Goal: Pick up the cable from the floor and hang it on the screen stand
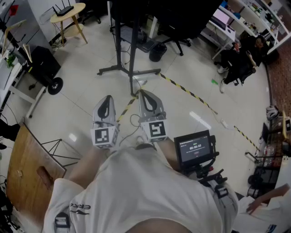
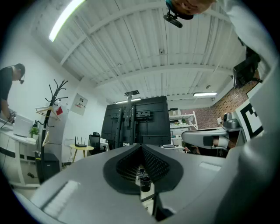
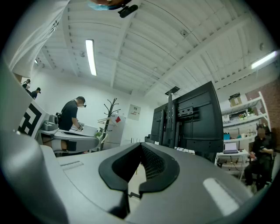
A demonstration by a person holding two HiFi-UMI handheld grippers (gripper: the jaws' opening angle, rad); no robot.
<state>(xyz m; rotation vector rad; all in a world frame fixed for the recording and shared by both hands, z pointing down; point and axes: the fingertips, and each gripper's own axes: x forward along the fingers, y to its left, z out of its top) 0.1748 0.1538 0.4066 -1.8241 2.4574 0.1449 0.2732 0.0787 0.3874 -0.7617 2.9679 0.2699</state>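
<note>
Brown wooden board (image 1: 22, 177), one piece, lies at eight o'clock in the head view, at the left edge. At eleven o'clock stands one round yellow bench (image 1: 78, 7) with two levels; one black router (image 1: 66, 10) sits on its top level.

Near the centre the person holds two tongs side by side, each with one marker cube. The left tongs (image 1: 108, 99) are pressed together: in the left gripper view the tips meet, and only the floor and far objects show through the gap behind them. Nothing is pinched.

Between the two tongs, on the pale tiled floor (image 1: 82, 109), lies the cable (image 1: 132, 119), thin and pale, with one small loop. It touches neither tongs.

The right tongs (image 1: 143, 93) are also pressed together and pinch nothing; the right gripper view shows the tips closed.

At twelve o'clock, just beyond both tongs, stands one screen stand (image 1: 132, 68), black, with its pole rising from a low base on the floor. In both gripper views it carries a large dark screen. The cable does not hang on it.

Close to one o'clock stands one black bin (image 1: 157, 52); what is inside, I cannot tell.

Yellow-black tape (image 1: 186, 91) runs over the floor in three visible stretches, from under the tongs toward four o'clock.

At four o'clock, one small lit display (image 1: 195, 148) is fixed near the person's body. At two o'clock one other person (image 1: 241, 61) sits.
</note>
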